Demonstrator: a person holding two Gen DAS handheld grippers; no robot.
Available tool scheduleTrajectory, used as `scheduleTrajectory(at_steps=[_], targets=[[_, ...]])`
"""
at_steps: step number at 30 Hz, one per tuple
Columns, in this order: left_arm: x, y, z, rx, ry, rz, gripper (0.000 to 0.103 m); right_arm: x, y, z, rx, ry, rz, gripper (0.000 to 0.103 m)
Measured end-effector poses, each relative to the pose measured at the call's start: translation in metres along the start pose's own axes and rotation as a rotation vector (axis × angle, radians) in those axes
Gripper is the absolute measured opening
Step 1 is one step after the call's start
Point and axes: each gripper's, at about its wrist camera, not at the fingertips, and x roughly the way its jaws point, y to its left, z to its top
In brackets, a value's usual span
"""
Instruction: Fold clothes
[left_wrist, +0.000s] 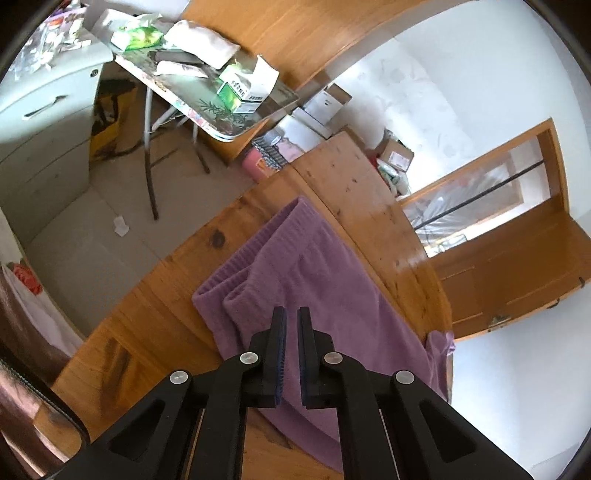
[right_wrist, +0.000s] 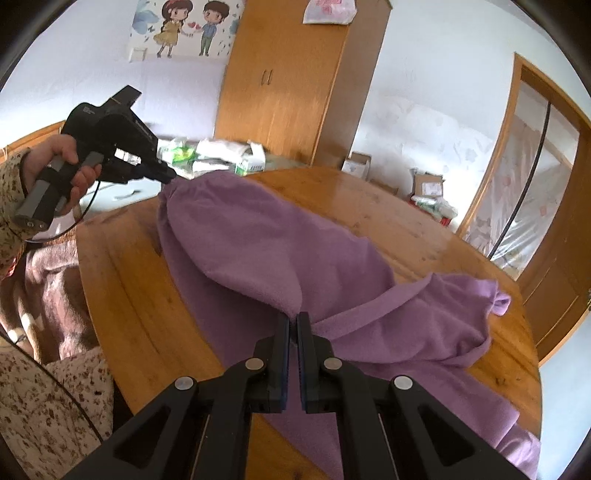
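With the purple garment (right_wrist: 258, 240) lying across the round wooden table (right_wrist: 122, 277), the right gripper (right_wrist: 293, 317) is pinching a fold while the left gripper (left_wrist: 291, 311), nearly closed and seemingly empty, is hovering at the far end, likely needing a firm bite there so the fold is carried over taut.
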Motion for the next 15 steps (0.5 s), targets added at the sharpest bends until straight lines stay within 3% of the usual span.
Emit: scheduleTrajectory(at_steps=[6, 12, 14, 15], targets=[[0.009, 0.022, -0.004, -0.049, 0.019, 0.037, 0.004, 0.020, 0.005, -0.017, -0.014, 0.095, 0.004, 0.004], [0.011, 0.002, -0.016, 0.058, 0.026, 0.031, 0.006, 0.027, 0.007, -0.021, -0.007, 0.144, 0.017, 0.005], [0.009, -0.010, -0.021, 0.116, 0.011, 0.032, 0.018, 0.023, 0.005, -0.022, 0.018, 0.139, 0.021, 0.005], [0.008, -0.016, -0.023, 0.146, 0.001, 0.038, 0.018, 0.021, 0.002, -0.022, 0.035, 0.136, 0.031, 0.005]])
